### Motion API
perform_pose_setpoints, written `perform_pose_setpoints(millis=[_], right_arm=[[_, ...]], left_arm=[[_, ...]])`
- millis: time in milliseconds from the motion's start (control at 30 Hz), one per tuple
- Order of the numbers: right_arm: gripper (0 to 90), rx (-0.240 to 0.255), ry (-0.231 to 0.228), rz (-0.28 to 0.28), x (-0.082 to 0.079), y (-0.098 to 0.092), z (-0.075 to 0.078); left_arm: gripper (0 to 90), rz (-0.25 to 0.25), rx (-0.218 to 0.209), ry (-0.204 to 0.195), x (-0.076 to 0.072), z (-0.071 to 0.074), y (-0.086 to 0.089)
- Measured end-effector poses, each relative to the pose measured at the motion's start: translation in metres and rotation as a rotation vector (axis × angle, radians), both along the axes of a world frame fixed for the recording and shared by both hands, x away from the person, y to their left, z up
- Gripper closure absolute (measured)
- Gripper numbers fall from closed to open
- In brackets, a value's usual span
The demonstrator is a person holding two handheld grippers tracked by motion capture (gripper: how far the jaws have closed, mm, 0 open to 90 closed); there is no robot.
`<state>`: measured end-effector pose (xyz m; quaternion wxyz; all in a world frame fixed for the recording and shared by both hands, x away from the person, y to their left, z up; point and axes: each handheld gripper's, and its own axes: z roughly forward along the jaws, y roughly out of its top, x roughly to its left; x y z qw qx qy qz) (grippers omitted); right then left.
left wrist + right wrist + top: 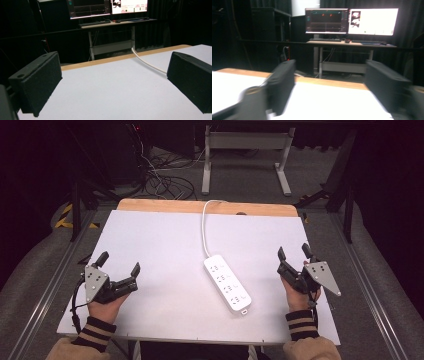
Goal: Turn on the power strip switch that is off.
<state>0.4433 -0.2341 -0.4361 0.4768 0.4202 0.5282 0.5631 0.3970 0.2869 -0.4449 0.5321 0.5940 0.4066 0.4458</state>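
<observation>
On the white table (165, 235) between your hands lies a white power strip (227, 283), its cord (204, 227) running to the far edge. Your left gripper (119, 263) and right gripper (294, 251) rest well apart from it, both with jaws spread and empty.

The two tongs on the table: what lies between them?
In the high view, a white power strip lies between the left tongs and the right tongs, with bare table on either side.

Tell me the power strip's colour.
White, cable included; the power strip shows best in the high view, mid-table.
</observation>
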Motion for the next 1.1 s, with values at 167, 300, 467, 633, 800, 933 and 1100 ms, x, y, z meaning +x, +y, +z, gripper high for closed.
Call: perform_pose_setpoints(millis=[167, 300, 467, 633, 800, 933, 1100], right_arm=[[5.5, -0.008, 0.006, -0.015, 0.0021, -0.0026, -0.0008], [4.3, -0.01, 0.011, -0.027, 0.0029, -0.0028, -0.0012], [3.9, -0.008, 0.005, -0.028, 0.0028, -0.0043, -0.0008], [3.8, -0.001, 0.005, -0.029, 0.0031, -0.005, -0.0008], [3.9, -0.001, 0.007, -0.029, 0.003, -0.005, -0.0008], [3.9, 0.0, 0.011, -0.031, 0.003, -0.005, -0.001], [3.9, 0.0, 0.023, -0.028, 0.0033, -0.0043, -0.0017]], left_arm=[[0.1, 0.0, -0.003, -0.005, -0.0001, 0.0002, 0.0002], [0.1, 0.0, -0.003, -0.003, 0.0, 0.0001, 0.0], [0.1, 0.004, -0.005, -0.006, -0.0002, 0.0002, 0.0002], [0.0, 0.004, -0.001, -0.005, 0.0, 0.0003, 0.0002], [0.0, 0.005, -0.003, -0.005, 0.0002, 0.0002, -0.0002], [0.0, 0.006, 0.0, -0.002, 0.0002, 0.0002, -0.0002], [0.0, 0.006, -0.001, -0.003, 0.0003, 0.0003, -0.0004]])
